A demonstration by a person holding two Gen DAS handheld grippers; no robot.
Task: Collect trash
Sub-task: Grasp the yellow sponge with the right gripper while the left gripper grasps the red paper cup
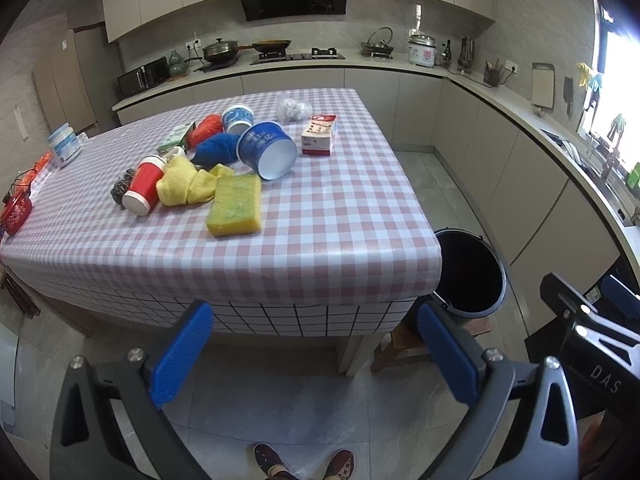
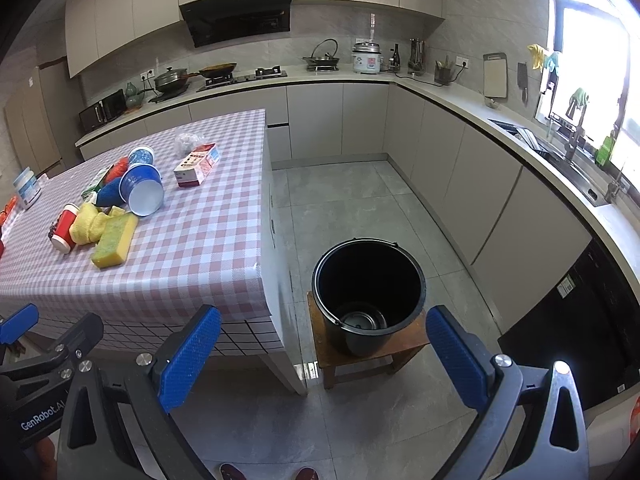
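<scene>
Blue-padded jaws of the left gripper (image 1: 316,350) and right gripper (image 2: 324,356) gape wide, holding nothing. Just beyond the right one, a black bucket (image 2: 368,292) sits on a wooden stool (image 2: 404,350). Farther off, trash clusters on the checkered table (image 1: 300,248): yellow sponge (image 1: 236,210), blue paper bowl (image 1: 268,151).

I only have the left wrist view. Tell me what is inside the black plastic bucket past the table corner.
Observer: The right wrist view looks down into the black plastic bucket. One round grey metal container lies at the bottom, and nothing else shows in there.
Operator: Give me what the bucket stands on.
Observer: A small brown wooden stool, beside the corner of the pink checked table.
Operator: Report the right gripper.
Observer: The right gripper is open and holds nothing. The bucket shows between its blue fingers.
</scene>
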